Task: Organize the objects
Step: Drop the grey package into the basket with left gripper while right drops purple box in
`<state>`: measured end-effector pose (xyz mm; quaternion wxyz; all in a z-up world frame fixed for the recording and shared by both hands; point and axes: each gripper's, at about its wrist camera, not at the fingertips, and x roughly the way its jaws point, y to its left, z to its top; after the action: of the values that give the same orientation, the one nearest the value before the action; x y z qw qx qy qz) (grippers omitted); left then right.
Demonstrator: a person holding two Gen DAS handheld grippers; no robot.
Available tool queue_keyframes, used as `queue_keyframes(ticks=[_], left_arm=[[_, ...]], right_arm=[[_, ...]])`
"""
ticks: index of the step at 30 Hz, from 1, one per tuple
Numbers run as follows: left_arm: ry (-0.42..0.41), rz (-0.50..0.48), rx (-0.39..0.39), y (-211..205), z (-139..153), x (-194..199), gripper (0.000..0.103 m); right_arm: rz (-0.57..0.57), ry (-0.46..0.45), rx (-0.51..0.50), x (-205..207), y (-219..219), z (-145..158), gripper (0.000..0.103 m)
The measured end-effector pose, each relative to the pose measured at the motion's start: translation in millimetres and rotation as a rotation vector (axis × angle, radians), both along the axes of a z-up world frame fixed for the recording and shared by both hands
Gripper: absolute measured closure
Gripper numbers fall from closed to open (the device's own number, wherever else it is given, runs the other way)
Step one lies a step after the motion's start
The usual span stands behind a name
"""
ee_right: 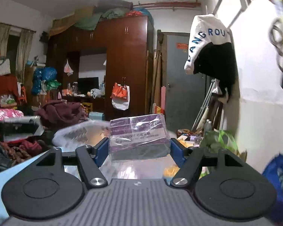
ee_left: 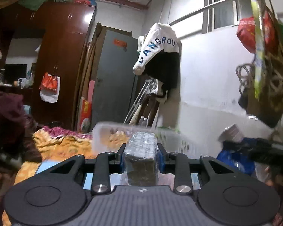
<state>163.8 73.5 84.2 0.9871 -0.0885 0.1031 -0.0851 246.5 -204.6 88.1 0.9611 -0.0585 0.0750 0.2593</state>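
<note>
Left gripper [ee_left: 141,151]: jaws nearly closed, blue pads [ee_left: 161,159] pressing both narrow sides of a plastic-wrapped packet [ee_left: 140,158], dark end facing the camera, pale printed top running away toward 12 o'clock. Packet held clear of the bedding, level between the fingers. Beyond it, at 12 o'clock, a blurred translucent basket [ee_left: 103,137]; at 9 to 10 o'clock, an orange floral quilt [ee_left: 56,146]; at 3 o'clock, a blue bag [ee_left: 234,160] and a blurred dark shape.

Right gripper [ee_right: 139,146]: jaws standing about half open, clamping a wider purple box [ee_right: 139,135] in clear film, blue pads [ee_right: 101,151] touching its left and right ends, printed face tilting toward the camera. Box carried above the clutter. Behind it, at 10 o'clock, a crumpled clear bag [ee_right: 79,131]; at 9 o'clock, a maroon garment [ee_right: 64,111]; at 3 o'clock, a green bag [ee_right: 220,139].

Farther out, in both views: a brown wardrobe [ee_right: 126,60], a grey door [ee_left: 113,69], and a white sweatshirt [ee_left: 160,43] with blue lettering hanging at 1 o'clock beside the white wall.
</note>
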Motion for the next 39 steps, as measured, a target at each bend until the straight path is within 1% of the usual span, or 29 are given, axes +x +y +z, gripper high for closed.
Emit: queue_keyframes(ticks=[2, 4, 6, 8, 11, 14, 16, 17, 18, 19, 20, 21, 22, 24, 25, 26, 28, 30, 32, 34, 36, 38, 39], left_arm=[[0.019, -0.01, 0.009, -9.9, 19.1, 36.8, 0.068], [0.059, 0.002, 0.041, -21.4, 29.9, 70.3, 0.068], [0.102, 0.012, 0.057, -30.4, 32.9, 98.6, 0.068], [0.14, 0.033, 0.078, -35.9, 29.2, 118.2, 0.068], [0.182, 0.051, 0.079, -34.8, 17.9, 133.2, 0.068], [0.21, 0.06, 0.068, -30.9, 7.2, 137.5, 0.068], [0.216, 0.053, 0.08, -30.7, 3.6, 137.2, 0.067], [0.224, 0.035, 0.094, -33.0, 1.9, 136.8, 0.064], [0.235, 0.014, 0.105, -34.0, 0.7, 136.3, 0.053], [0.241, -0.004, 0.108, -34.4, -1.1, 136.6, 0.044], [0.241, -0.009, 0.107, -33.2, -2.9, 135.7, 0.028], [0.239, -0.009, 0.108, -32.8, -3.4, 133.8, 0.021], [0.239, -0.008, 0.112, -32.2, -3.7, 131.7, 0.021], [0.232, -0.001, 0.104, -28.6, -2.7, 122.3, 0.021], [0.218, 0.001, 0.096, -26.3, -1.6, 113.3, 0.021], [0.191, -0.005, 0.096, -23.3, -1.2, 98.5, 0.021], [0.149, -0.004, 0.133, -19.5, -5.9, 63.5, 0.021], [0.129, 0.006, 0.149, -10.0, -23.2, 19.1, 0.02], [0.126, 0.021, 0.123, 0.9, -45.4, -19.4, 0.019], [0.118, 0.057, 0.101, 9.2, -68.9, -54.1, 0.019], [0.103, 0.079, 0.077, 13.4, -88.4, -80.8, 0.019], [0.108, 0.077, 0.064, 14.0, -102.5, -95.3, 0.019], [0.112, 0.073, 0.075, 14.1, -106.5, -97.4, 0.019]], right_arm=[[-0.027, 0.02, -0.036, 33.9, 20.1, 13.0, 0.032], [-0.048, 0.081, -0.07, 68.7, 38.1, 19.9, 0.032], [-0.062, 0.134, -0.095, 92.2, 50.3, 19.3, 0.032], [-0.061, 0.158, -0.119, 104.3, 58.0, 14.3, 0.032], [-0.074, 0.175, -0.169, 110.8, 66.7, 3.1, 0.032], [-0.068, 0.201, -0.169, 110.9, 66.2, -3.8, 0.032], [-0.071, 0.213, -0.172, 110.4, 64.0, -5.4, 0.031], [-0.074, 0.219, -0.173, 110.1, 63.5, -5.6, 0.03], [-0.076, 0.219, -0.168, 108.3, 62.7, -5.6, 0.027], [-0.076, 0.219, -0.159, 106.7, 62.3, -4.4, 0.013], [-0.074, 0.219, -0.146, 105.4, 60.6, -3.2, 0.002], [-0.07, 0.214, -0.137, 101.8, 59.2, -1.8, 0.0], [-0.064, 0.212, -0.133, 102.0, 57.2, -0.4, 0.0], [-0.059, 0.206, -0.129, 96.1, 52.5, 4.3, 0.0], [-0.054, 0.201, -0.111, 86.7, 47.1, 4.9, 0.0], [-0.027, 0.195, -0.085, 72.7, 38.5, 3.4, 0.0], [0.032, 0.18, -0.045, 43.6, 19.1, -7.1, 0.0], [0.055, 0.18, 0.012, 8.2, -6.1, -31.5, 0.0], [0.058, 0.22, 0.064, -24.1, -26.6, -61.9, 0.0], [0.071, 0.247, 0.098, -53.8, -36.0, -90.2, 0.0], [0.11, 0.247, 0.117, -82.2, -35.2, -113.6, 0.0], [0.17, 0.226, 0.112, -100.7, -26.8, -123.6, 0.0], [0.188, 0.201, 0.112, -109.4, -22.2, -126.3, 0.0]])
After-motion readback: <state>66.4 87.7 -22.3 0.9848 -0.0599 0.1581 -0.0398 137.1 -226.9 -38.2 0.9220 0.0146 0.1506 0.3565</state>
